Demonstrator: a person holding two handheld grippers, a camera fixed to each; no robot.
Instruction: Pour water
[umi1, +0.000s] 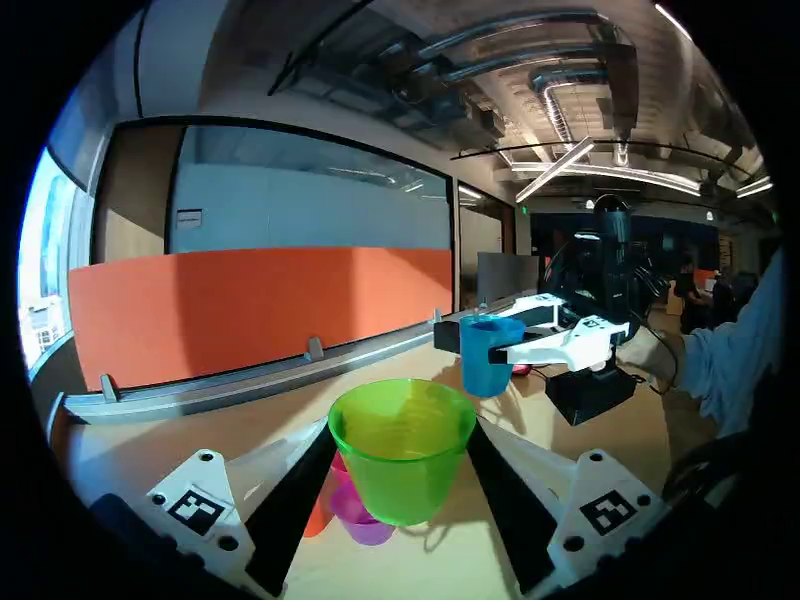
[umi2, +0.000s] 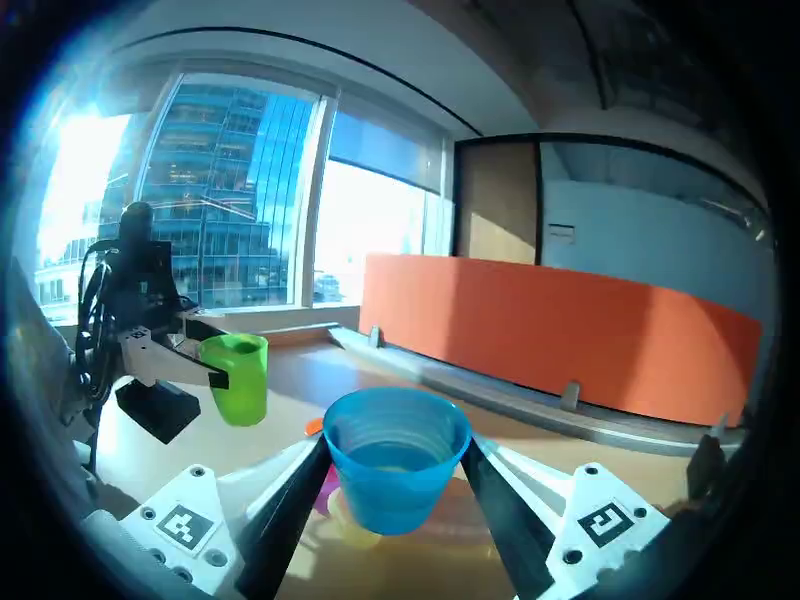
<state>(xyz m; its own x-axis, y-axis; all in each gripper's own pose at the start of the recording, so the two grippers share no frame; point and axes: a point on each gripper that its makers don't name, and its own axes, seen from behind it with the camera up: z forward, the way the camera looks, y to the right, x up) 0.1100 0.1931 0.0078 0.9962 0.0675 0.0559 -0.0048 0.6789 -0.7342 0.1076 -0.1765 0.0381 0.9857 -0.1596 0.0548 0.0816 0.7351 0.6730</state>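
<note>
My left gripper is shut on a translucent green cup, held upright above the wooden table. Farther right in the left gripper view, the right gripper holds a blue cup upright. In the right gripper view my right gripper is shut on that blue cup, which has water in its bottom. At left in that view the left gripper carries the green cup. The two cups are apart.
On the table under the green cup sit a purple cup and an orange one. An orange divider panel runs along the table's far edge. A person's sleeve is at the right. Big windows lie behind.
</note>
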